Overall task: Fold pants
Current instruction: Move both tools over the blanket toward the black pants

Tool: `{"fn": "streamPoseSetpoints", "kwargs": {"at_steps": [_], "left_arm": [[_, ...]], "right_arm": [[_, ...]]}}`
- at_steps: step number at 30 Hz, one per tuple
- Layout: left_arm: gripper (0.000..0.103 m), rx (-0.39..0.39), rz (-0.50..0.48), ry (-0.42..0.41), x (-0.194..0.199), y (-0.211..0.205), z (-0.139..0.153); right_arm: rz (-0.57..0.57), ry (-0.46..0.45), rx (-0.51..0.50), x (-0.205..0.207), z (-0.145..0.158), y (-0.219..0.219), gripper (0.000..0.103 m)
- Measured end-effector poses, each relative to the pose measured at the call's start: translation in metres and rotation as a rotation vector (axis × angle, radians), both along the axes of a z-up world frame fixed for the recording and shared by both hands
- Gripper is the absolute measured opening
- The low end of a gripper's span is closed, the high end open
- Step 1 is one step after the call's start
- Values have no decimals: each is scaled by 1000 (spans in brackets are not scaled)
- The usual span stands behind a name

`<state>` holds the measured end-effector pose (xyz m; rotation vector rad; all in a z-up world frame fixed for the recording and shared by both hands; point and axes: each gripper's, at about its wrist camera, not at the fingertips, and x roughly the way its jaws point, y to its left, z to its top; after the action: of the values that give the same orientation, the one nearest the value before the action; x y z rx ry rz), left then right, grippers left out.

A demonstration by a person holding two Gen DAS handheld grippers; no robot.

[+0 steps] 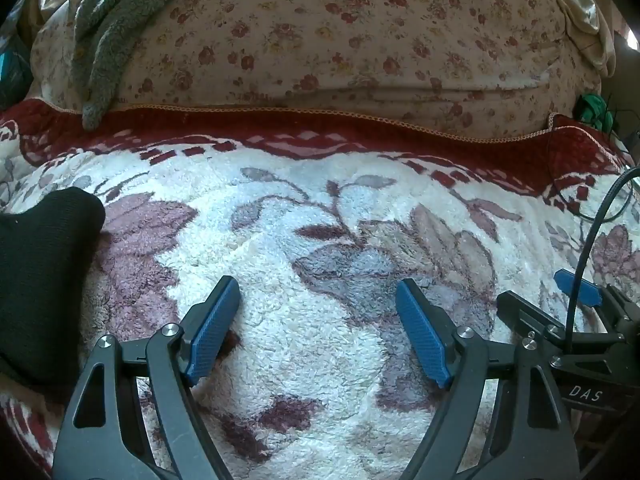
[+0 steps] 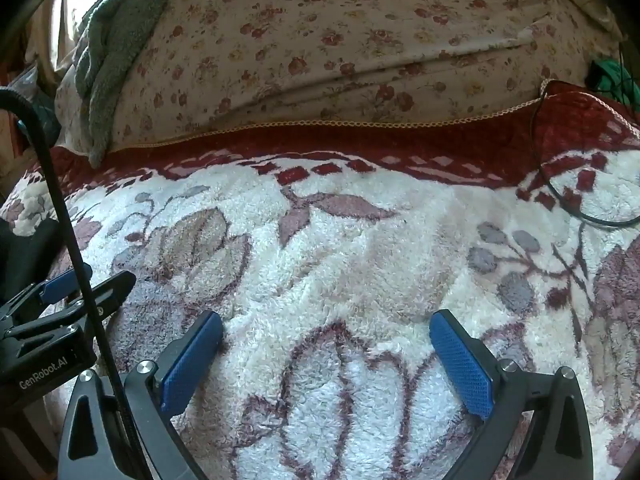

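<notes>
Black pants (image 1: 36,280) lie bunched at the left edge of the left wrist view, on a white fleece blanket (image 1: 312,360) with mauve flowers. A sliver of the same dark pants (image 2: 24,256) shows at the far left of the right wrist view. My left gripper (image 1: 318,286) hangs open over bare blanket, to the right of the pants and apart from them. My right gripper (image 2: 326,320) is open too, with only blanket (image 2: 360,272) between its blue pads. Each gripper appears at the side of the other's view: the right gripper (image 1: 576,300) and the left gripper (image 2: 88,284).
A big floral cushion (image 1: 340,32) rises behind the blanket's dark red border (image 1: 360,132). A grey-green fleece throw (image 1: 108,36) drapes over its left side. A thin black cable (image 2: 560,184) loops on the blanket at the right. Something green (image 1: 594,110) sits at the far right.
</notes>
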<state>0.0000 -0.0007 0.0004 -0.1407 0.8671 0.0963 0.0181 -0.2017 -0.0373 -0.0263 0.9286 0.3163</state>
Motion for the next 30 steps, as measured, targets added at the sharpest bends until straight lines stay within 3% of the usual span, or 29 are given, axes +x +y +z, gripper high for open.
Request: {"fn": "streamPoseSetpoints", "kwargs": {"at_steps": [4, 8, 12, 30], "left_arm": [[81, 0, 0, 0, 0, 0, 0], [81, 57, 2, 5, 0, -6, -2], [81, -14, -2, -4, -1, 2, -1], [82, -14, -2, -3, 0, 4, -1]], "right_arm": [[0, 1, 2, 0, 0, 0, 103], [0, 1, 1, 0, 0, 0, 103], [0, 0, 3, 0, 0, 0, 103], [0, 1, 1, -2, 1, 2, 103]]}}
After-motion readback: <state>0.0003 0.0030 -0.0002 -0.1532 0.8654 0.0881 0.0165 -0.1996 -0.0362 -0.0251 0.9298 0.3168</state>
